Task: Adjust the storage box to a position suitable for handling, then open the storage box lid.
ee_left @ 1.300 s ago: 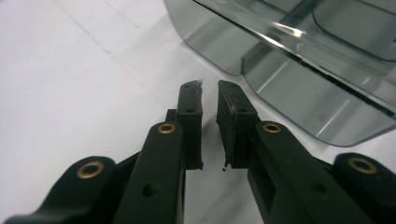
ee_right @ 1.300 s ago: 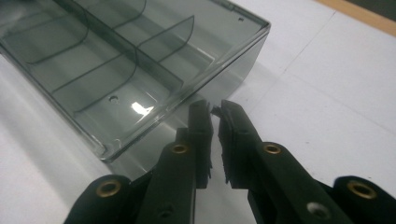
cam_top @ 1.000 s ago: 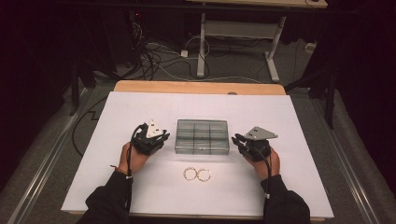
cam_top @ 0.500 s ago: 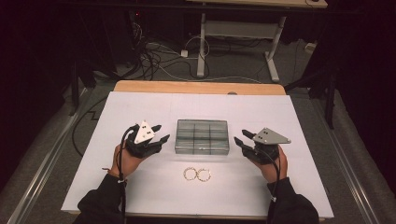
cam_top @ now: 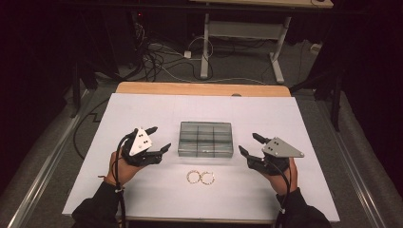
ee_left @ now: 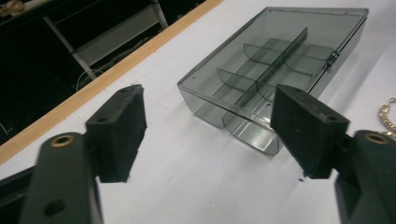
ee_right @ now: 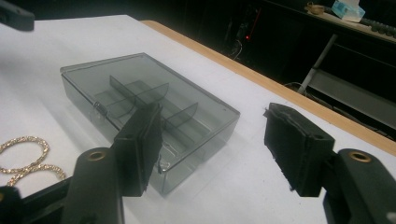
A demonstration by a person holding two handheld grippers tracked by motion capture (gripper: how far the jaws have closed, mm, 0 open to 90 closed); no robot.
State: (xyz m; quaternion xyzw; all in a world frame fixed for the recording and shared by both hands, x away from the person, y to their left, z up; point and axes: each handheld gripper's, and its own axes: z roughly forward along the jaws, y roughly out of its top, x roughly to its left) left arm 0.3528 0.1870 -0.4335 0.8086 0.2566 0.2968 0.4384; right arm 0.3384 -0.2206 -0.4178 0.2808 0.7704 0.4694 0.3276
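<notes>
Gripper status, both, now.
Left gripper: open, empty, left of the lidded box.
Right gripper: open, empty, right of it.

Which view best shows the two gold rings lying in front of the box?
The high view: both gold rings lie whole, side by side, on the white table just in front of the box. The right gripper view catches them cut off at its left edge; the left gripper view shows a sliver at its right edge.

No readable text, label, brand or number anywhere (box [cam_top: 206, 138], claws, table all unmarked)
</notes>
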